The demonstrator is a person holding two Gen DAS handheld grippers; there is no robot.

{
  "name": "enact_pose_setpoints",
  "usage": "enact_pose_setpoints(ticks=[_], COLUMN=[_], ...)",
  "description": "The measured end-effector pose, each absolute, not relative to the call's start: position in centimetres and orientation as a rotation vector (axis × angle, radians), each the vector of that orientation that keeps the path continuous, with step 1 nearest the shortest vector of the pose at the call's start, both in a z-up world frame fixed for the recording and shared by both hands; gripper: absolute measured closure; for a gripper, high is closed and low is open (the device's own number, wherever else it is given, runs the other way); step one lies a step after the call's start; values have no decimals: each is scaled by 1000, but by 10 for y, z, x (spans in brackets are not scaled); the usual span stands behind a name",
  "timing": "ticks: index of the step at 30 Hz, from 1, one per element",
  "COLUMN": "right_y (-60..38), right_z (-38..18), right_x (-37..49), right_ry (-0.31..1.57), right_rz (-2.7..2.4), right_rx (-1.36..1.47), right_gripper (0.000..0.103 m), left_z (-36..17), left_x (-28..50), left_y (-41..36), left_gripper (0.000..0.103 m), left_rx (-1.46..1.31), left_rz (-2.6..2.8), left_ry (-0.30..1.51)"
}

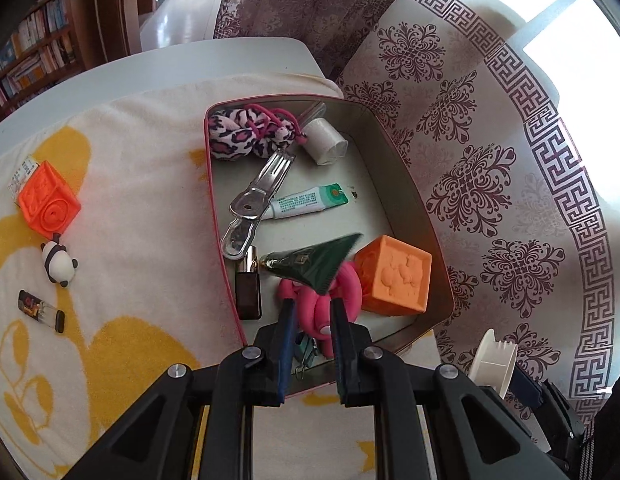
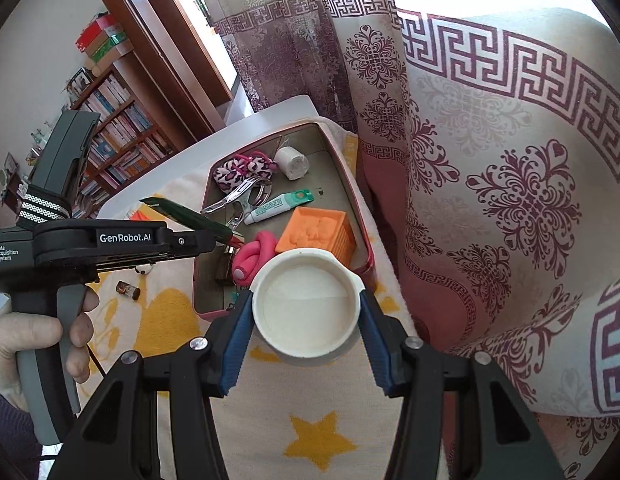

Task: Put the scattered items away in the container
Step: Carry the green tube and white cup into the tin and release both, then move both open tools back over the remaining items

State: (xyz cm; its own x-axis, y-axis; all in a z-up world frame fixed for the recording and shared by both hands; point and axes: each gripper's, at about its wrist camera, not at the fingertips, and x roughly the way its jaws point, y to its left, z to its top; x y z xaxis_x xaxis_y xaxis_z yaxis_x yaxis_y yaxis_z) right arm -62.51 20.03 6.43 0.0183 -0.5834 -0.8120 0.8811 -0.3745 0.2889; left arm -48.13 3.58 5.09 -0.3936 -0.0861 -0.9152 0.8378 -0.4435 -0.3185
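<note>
The pink-rimmed tin container [image 1: 406,184] lies on a white and yellow towel. My left gripper [image 1: 313,306] hangs over the container's near end, shut on a dark green tube [image 1: 318,262] with a gold cap. Seen from the right wrist, the left gripper [image 2: 226,240] holds this green tube [image 2: 178,212] crosswise. My right gripper [image 2: 306,298] is shut on a white round tub [image 2: 306,312], just short of the container's [image 2: 368,264] near corner. An orange-red cube [image 1: 50,204], a panda figure [image 1: 60,264] and a small dark vial [image 1: 40,310] lie on the towel left of the container.
Inside the container are a leopard scrunchie [image 1: 246,136], a white roll [image 1: 326,142], metal tongs [image 1: 254,204], a white and green tube [image 1: 306,202], an orange cube [image 1: 394,276], a pink toy [image 1: 330,292] and a dark bottle [image 1: 248,288]. A patterned curtain [image 1: 490,184] hangs close on the right. A person's hand [image 2: 76,328] grips the left handle.
</note>
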Motion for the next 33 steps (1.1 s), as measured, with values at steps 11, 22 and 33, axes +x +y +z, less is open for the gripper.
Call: enact_pose_setpoints(ticks=[11,22,33], right_y=[174,116,105], right_z=[67,74,63], right_x=[-623,-618,-618], right_ry=[369,391,372], right_rz=[-1584,-1588,-1650], right_rx=[1084,1009,1067], right_gripper=[47,47,31], left_z=[46,45,32], left_x=[-419,-356,-291], left_y=[36,47,46], left_gripper=[85,37,34], left_rx=[1118,1055,992], left_rz=[-1763,-1652,-1526], left_ry=[1160,1202,1258])
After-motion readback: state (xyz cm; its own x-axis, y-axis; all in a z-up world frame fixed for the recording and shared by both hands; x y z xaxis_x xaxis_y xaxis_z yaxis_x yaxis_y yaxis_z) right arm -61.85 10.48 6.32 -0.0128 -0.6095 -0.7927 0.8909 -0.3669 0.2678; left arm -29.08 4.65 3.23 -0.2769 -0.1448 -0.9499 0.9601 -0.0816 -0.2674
